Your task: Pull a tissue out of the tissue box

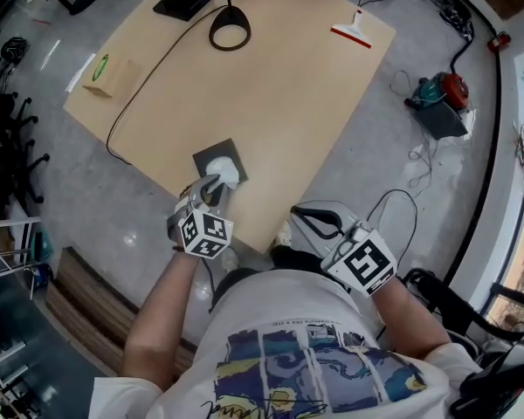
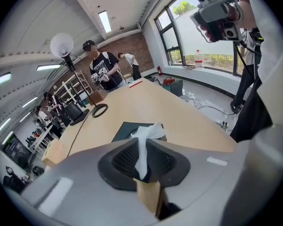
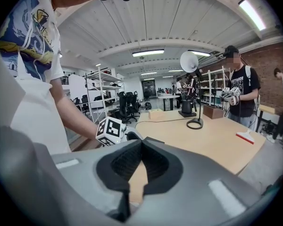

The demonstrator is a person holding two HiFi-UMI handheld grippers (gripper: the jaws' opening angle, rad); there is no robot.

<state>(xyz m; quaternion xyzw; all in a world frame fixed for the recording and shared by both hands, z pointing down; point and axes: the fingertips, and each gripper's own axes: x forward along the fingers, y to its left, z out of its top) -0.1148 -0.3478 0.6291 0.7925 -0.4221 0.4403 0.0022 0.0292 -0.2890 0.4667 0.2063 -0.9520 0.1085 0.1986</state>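
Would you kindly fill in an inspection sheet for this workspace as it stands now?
Surface: wooden table, mostly bare.
Job's things: dark tissue box near the table's near edge; white tissue standing up from it.
Clutter: lamp, small cardboard box, red-and-white scraper, all at the far side.
Grippers: left gripper fingers closed on the tissue; right gripper shut, empty, beside the table's near corner.
Cables: black cable across the table; loose cables on the floor.
Surroundings: person at the far end, shelves, red machine on the floor.
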